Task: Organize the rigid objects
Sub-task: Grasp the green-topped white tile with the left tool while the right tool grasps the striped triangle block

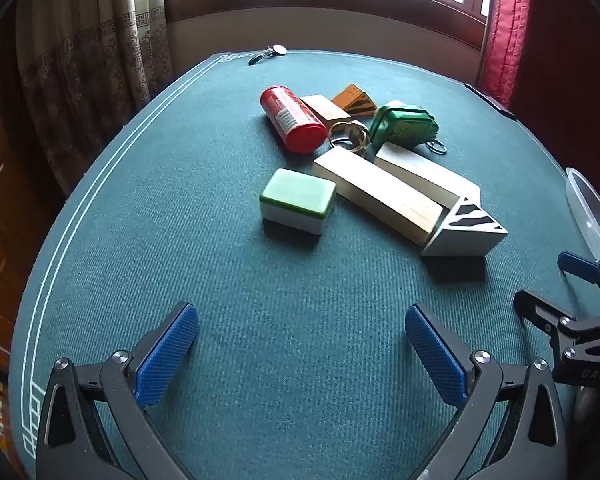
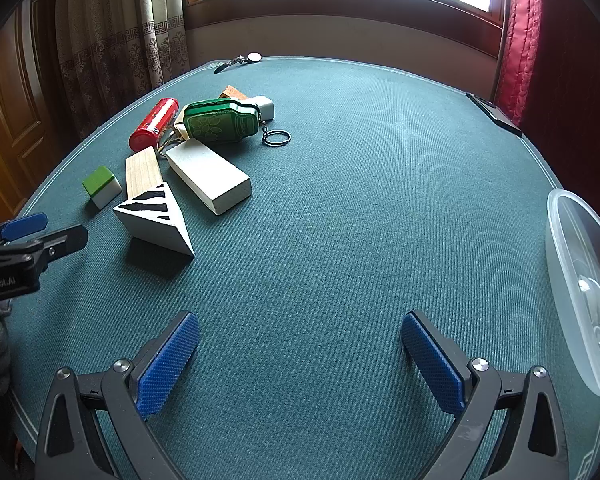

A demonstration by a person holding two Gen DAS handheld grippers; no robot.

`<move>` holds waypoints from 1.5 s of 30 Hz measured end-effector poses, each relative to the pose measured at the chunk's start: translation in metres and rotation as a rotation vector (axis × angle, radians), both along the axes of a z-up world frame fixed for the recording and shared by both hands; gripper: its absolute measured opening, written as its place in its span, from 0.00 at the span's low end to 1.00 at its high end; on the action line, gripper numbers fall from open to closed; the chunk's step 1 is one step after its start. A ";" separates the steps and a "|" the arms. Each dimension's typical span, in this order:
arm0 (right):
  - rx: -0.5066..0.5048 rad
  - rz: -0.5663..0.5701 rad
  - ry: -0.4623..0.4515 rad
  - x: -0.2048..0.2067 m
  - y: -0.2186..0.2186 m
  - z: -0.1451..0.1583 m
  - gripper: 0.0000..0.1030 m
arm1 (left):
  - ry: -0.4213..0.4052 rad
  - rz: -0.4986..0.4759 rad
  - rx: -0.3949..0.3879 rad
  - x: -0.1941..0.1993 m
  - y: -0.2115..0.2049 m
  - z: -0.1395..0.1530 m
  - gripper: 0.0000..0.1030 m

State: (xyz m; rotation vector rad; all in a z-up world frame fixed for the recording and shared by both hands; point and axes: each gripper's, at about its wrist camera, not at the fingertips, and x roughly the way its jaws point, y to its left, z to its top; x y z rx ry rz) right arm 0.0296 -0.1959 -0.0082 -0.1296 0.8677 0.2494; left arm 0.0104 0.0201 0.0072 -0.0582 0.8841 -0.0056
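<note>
Left gripper [image 1: 302,344] and right gripper [image 2: 300,350] nearest, jaws spread wide over bare green table [image 2: 340,208], clear plastic container [image 2: 584,300] at right edge, further off striped wedge [image 2: 156,220], wooden blocks [image 2: 208,176], green-topped tile [image 1: 298,200], red can [image 1: 292,118], green keychain case [image 2: 220,120], wristwatch [image 2: 240,60] at far edge.

Two wrist fisheyes, side by side, both tilted down over the green counter [image 1: 228,320] toward the window.

The left view sits low behind its own blue fingers [image 1: 166,356], close to the clutter, with the green-topped block [image 1: 298,196] near centre. The right view stands further right, so the same block [image 2: 102,186] and the striped wedge [image 2: 156,216] fall to its left; the clear container [image 2: 580,280] lies at its right edge. Each view catches the other gripper at its side.
</note>
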 end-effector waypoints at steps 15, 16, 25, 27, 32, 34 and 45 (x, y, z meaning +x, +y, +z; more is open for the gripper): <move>0.000 0.000 0.000 0.000 0.000 0.000 1.00 | -0.034 -0.012 0.031 0.049 0.003 0.005 0.65; 0.000 0.000 -0.001 0.001 0.000 0.000 1.00 | -0.039 -0.011 0.035 0.051 0.002 0.006 0.63; 0.041 0.018 0.021 -0.006 0.003 0.004 1.00 | -0.071 -0.030 -0.002 0.050 0.006 0.007 0.42; 0.088 0.043 0.041 -0.007 0.009 0.007 1.00 | -0.071 -0.020 -0.022 0.048 0.010 0.008 0.42; 0.115 0.075 0.053 -0.002 0.038 0.013 1.00 | -0.067 0.011 -0.023 0.040 0.018 0.009 0.42; 0.117 0.079 0.052 0.003 0.050 0.014 0.99 | -0.065 0.031 -0.014 0.037 0.022 0.012 0.42; 0.129 -0.016 0.043 0.032 0.078 0.015 0.74 | -0.102 0.082 0.002 0.021 0.035 0.027 0.42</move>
